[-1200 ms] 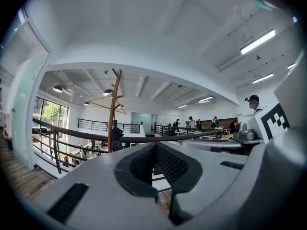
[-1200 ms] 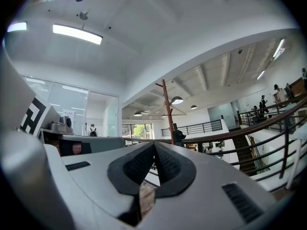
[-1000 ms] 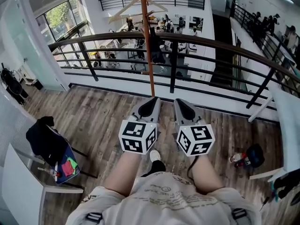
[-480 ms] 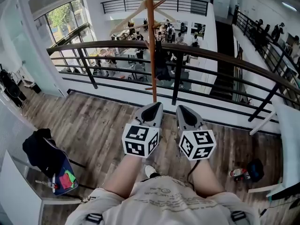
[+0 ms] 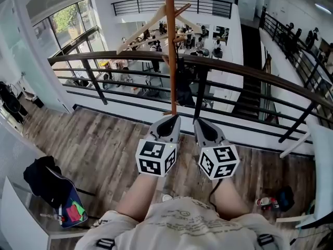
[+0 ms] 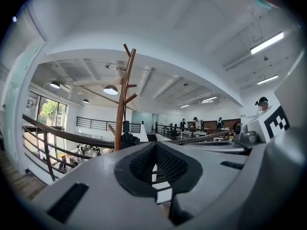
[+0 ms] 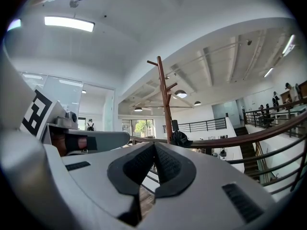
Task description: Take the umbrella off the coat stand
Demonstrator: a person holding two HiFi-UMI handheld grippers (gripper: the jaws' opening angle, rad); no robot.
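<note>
Two pairs of jaws, both closed on nothing: my left gripper and right gripper. The umbrella (dark, folded) hangs upright against the coat stand, at twelve o'clock between them, the left probably slightly nearer.

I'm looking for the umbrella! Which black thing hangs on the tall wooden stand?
The dark bundled umbrella hanging against the coat stand; the black jacket sits far off at the left.
</note>
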